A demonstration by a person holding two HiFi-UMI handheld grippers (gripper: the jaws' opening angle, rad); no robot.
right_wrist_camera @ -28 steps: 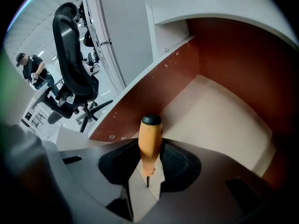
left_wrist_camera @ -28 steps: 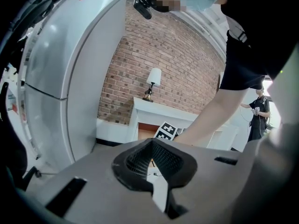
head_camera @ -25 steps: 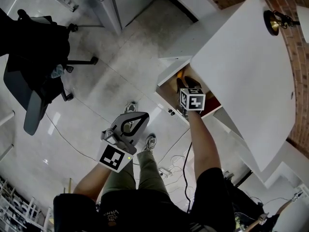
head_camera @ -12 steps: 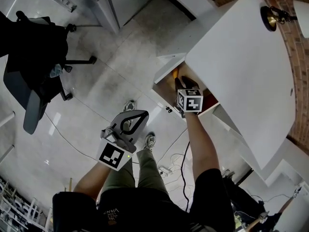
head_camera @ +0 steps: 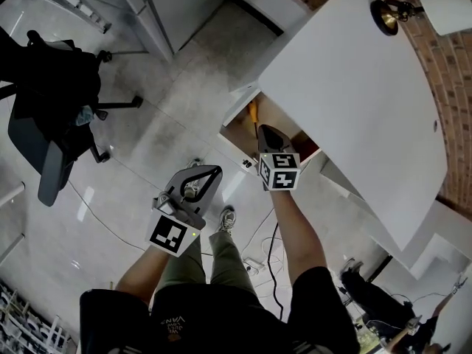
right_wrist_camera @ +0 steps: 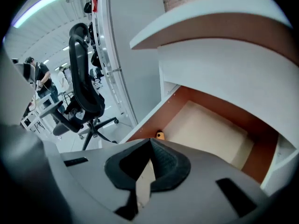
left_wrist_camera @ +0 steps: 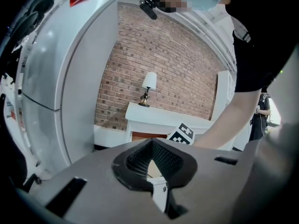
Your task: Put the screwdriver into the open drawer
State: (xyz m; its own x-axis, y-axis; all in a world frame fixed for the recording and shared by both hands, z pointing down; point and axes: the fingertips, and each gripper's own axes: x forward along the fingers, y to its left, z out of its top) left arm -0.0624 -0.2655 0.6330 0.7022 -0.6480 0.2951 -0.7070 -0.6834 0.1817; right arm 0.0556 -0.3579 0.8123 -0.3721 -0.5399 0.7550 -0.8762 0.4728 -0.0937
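The screwdriver (head_camera: 253, 112), with its orange handle, lies inside the open drawer (head_camera: 233, 140) under the white desk; only its orange end (right_wrist_camera: 160, 135) shows in the right gripper view, near the front left corner of the drawer (right_wrist_camera: 210, 129). My right gripper (head_camera: 265, 132) hovers above the drawer's front part, pointing steeply down, jaws shut and empty (right_wrist_camera: 149, 146). My left gripper (head_camera: 213, 172) hangs over the floor to the left of the drawer, shut, holding nothing (left_wrist_camera: 152, 154).
The white desk top (head_camera: 354, 102) overhangs the drawer, with a lamp (head_camera: 391, 9) at its far end. A black office chair (head_camera: 51, 87) stands on the tiled floor at left. Cables (head_camera: 258, 260) lie by the person's feet. A tall grey cabinet (left_wrist_camera: 70, 78) stands left of the desk.
My right gripper has pulled up and back out of the drawer, leaving the screwdriver lying inside. The left gripper has risen slightly.
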